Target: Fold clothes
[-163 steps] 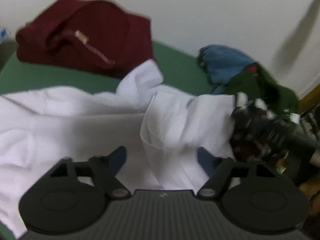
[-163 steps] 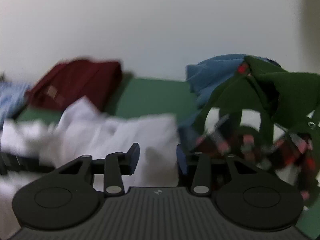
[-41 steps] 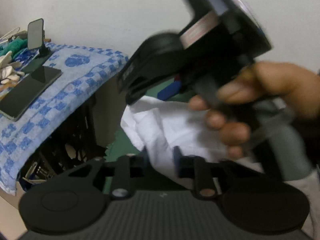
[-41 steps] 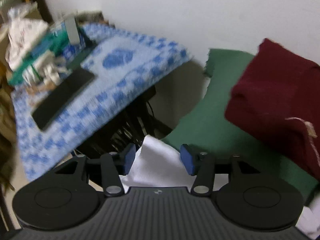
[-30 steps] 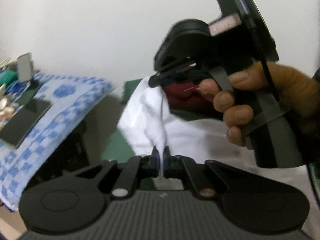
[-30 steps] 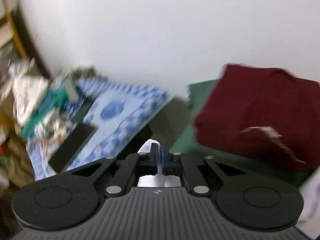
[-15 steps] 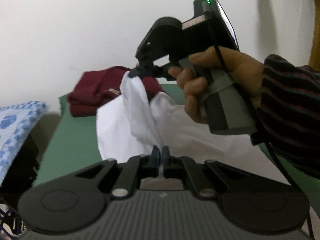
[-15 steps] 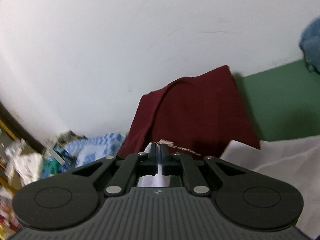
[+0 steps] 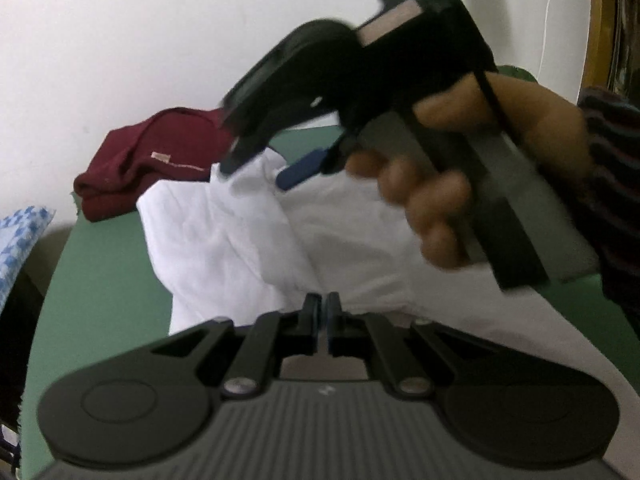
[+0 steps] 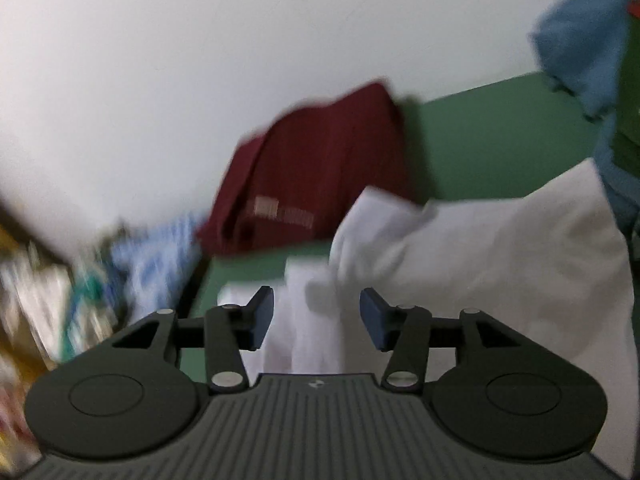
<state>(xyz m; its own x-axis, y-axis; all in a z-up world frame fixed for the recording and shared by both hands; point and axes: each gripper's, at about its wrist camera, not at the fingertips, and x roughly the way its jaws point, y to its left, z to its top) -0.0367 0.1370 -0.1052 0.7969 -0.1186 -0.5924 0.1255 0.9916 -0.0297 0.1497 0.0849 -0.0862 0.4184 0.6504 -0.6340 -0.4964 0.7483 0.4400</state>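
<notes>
A white garment (image 9: 224, 236) lies rumpled on the green table (image 9: 96, 304). My left gripper (image 9: 323, 307) is shut on a fold of the white garment at its near edge. In the left wrist view the right gripper (image 9: 264, 166), held in a hand (image 9: 460, 168), hovers open just above the cloth's far corner. From the right wrist view, the right gripper (image 10: 317, 312) stands open over the white garment (image 10: 480, 248), with cloth lying between and below its blue fingertips (image 10: 262, 312), ungripped.
A folded maroon garment (image 9: 148, 160) (image 10: 320, 176) sits at the back by the white wall. Blue and dark green clothes (image 10: 584, 48) are piled at the right. A blue checked cloth (image 9: 20, 232) covers a stand left of the table. A striped sleeve (image 9: 612, 200) enters from the right.
The right gripper has opened and let go of the white garment's corner, which has dropped onto the table. The left gripper stays shut on the cloth.
</notes>
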